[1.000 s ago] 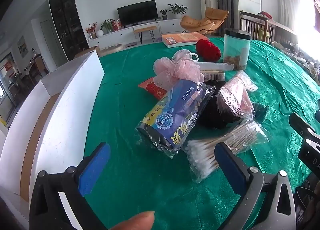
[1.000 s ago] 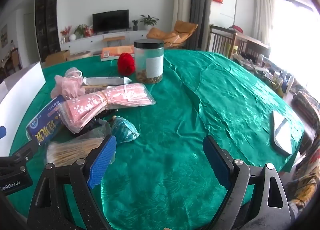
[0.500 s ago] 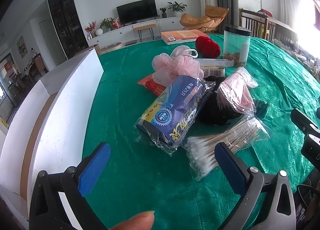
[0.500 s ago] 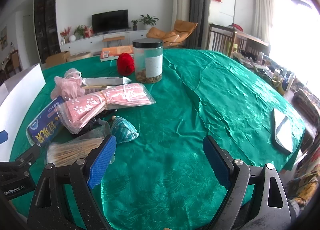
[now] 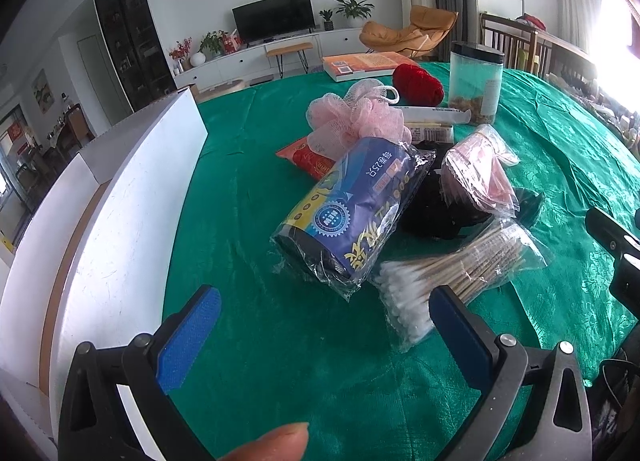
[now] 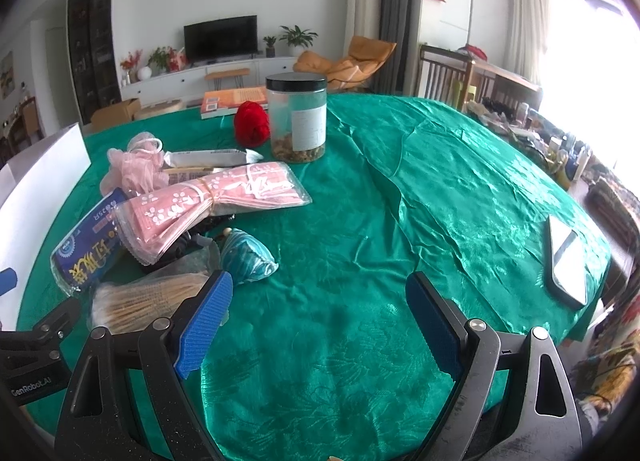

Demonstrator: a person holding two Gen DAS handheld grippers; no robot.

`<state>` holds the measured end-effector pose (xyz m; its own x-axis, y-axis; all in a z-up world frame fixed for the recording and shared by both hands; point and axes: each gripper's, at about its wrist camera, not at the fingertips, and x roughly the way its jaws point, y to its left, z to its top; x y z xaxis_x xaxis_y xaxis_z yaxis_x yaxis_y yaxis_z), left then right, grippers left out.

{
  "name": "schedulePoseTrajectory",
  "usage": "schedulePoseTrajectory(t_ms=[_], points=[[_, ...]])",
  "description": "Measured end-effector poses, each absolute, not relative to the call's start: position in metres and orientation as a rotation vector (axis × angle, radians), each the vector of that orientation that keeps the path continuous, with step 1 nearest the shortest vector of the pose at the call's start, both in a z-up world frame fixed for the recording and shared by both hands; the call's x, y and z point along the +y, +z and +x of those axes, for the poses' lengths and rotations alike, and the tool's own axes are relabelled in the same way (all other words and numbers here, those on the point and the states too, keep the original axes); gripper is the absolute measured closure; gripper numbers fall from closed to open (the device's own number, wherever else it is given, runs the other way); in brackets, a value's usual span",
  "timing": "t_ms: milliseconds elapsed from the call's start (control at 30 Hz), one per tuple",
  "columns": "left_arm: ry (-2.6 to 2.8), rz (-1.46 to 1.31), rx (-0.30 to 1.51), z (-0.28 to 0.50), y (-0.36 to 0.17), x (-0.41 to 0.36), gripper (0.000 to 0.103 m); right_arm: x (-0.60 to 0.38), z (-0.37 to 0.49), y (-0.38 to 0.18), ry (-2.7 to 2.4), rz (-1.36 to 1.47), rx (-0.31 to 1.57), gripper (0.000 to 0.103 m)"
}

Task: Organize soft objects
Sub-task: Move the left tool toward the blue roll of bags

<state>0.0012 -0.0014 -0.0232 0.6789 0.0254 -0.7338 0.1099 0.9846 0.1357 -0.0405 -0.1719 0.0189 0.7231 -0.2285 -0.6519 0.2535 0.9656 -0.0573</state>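
left gripper point(image 5: 324, 317): fingers spread wide — nothing held
right gripper point(image 6: 319, 307): fingers spread, empty
blue plastic-wrapped roll point(image 5: 352, 211): lying on green-clothed bench point(image 5: 248, 189)

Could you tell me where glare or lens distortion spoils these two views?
Left wrist view: the window at the upper right blows out to white, the white box bows into a curve, and the plastic on the blue roll and the cotton swabs glints. Right wrist view: the right-hand window is overexposed, sheen streaks the green tablecloth, and the corners darken.
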Motion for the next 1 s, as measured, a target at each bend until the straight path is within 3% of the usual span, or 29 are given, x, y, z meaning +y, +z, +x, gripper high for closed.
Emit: schedulePoseTrajectory(t_ms=[1000], points=[[-0.087, 0.163, 0.928, 0.004, -0.046, -0.001, 0.000, -0.176, -0.040, 0.012, -0.259, 0.072, 0.735, 0.013]])
